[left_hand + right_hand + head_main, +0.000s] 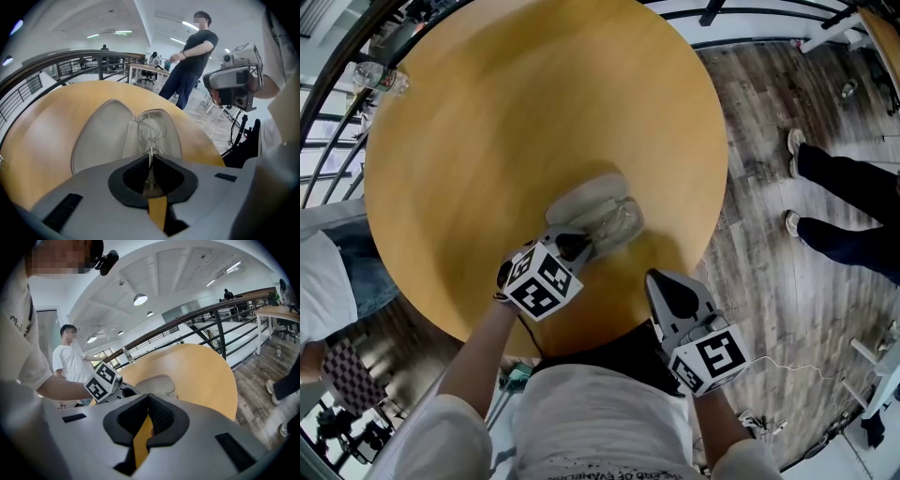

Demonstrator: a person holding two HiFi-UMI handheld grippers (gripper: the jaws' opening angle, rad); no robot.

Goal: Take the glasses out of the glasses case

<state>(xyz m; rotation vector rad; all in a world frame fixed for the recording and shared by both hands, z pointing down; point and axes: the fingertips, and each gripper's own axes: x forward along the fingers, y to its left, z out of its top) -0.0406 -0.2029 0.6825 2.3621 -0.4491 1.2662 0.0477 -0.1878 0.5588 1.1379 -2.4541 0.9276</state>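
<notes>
Left claw [151,158] is closed on the end of the wire glasses [150,129], which sit inside the open glasses case [101,136] on the table [534,94]. Right claw [148,397] (jaws together, nothing between) hangs right of the case, apart from it.

Left tool [151,158] reaching forward, jaws pinched on the glasses [150,127], right tool [149,398] nearer the body, jaws together

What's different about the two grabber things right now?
The left gripper is pinching the wire glasses, but the right gripper is shut on nothing. The left gripper reaches over the open glasses case, while the right gripper hangs by the near edge of the table. Both have their jaws together.
</notes>
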